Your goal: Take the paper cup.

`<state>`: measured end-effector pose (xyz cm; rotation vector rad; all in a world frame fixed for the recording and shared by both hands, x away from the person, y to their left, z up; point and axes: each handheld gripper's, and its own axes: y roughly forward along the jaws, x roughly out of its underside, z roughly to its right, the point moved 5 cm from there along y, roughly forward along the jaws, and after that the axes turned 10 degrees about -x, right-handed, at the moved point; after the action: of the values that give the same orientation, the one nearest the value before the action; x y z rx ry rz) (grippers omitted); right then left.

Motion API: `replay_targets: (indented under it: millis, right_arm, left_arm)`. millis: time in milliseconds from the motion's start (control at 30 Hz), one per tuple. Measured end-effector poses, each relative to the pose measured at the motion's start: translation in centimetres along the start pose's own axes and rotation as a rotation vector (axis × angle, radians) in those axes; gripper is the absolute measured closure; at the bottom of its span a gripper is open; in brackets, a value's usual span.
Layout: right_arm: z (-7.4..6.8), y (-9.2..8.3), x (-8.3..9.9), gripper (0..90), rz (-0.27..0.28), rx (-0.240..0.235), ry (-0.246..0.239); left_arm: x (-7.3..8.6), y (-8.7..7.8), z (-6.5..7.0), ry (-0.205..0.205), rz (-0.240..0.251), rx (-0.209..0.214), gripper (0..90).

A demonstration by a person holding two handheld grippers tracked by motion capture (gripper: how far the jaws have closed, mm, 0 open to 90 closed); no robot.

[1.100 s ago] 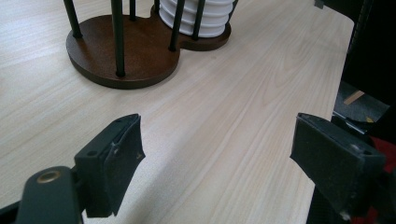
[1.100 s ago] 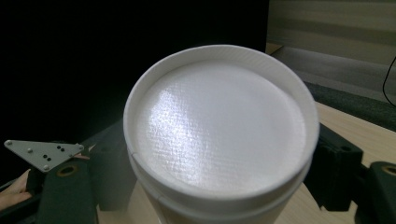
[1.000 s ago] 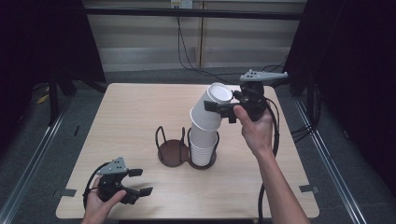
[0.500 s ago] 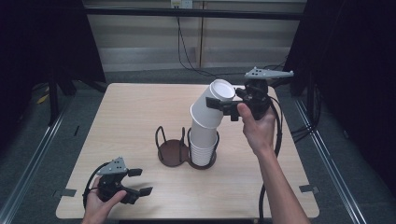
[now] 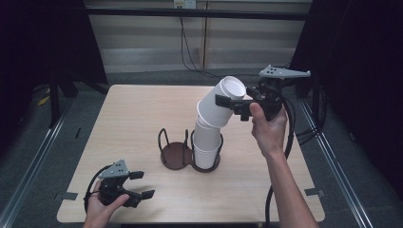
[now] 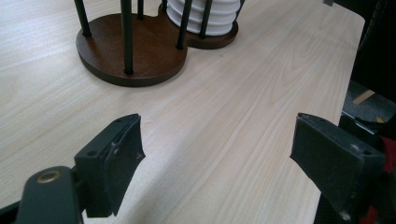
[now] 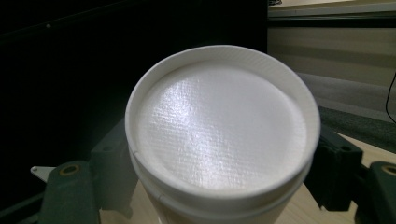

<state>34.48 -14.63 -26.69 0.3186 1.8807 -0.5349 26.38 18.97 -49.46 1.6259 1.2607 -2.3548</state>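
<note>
White cup (image 7: 223,130) hiding right gripper's fingers (image 7: 109,158)

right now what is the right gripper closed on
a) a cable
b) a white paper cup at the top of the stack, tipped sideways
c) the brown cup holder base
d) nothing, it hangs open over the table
b: the right gripper clamps the top cup, tilted off the stack that stands in the holder.
</note>
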Motion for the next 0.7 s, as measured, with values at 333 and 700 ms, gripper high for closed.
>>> replay_targets:
  millis: [333,700]
  right_arm:
    - [0.0,-1.4,-0.1,23.7,0.030,-0.009,0.017]
    - [-0.1,-3.5,0.7,23.8,-0.002,0.030,0.017]
  left_arm:
    - [-0.2,-0.2,-0.1,-0.006,0.025,0.023,16.4]
    - [-0.3,-0.3,-0.9,-0.056,0.028,0.029,16.5]
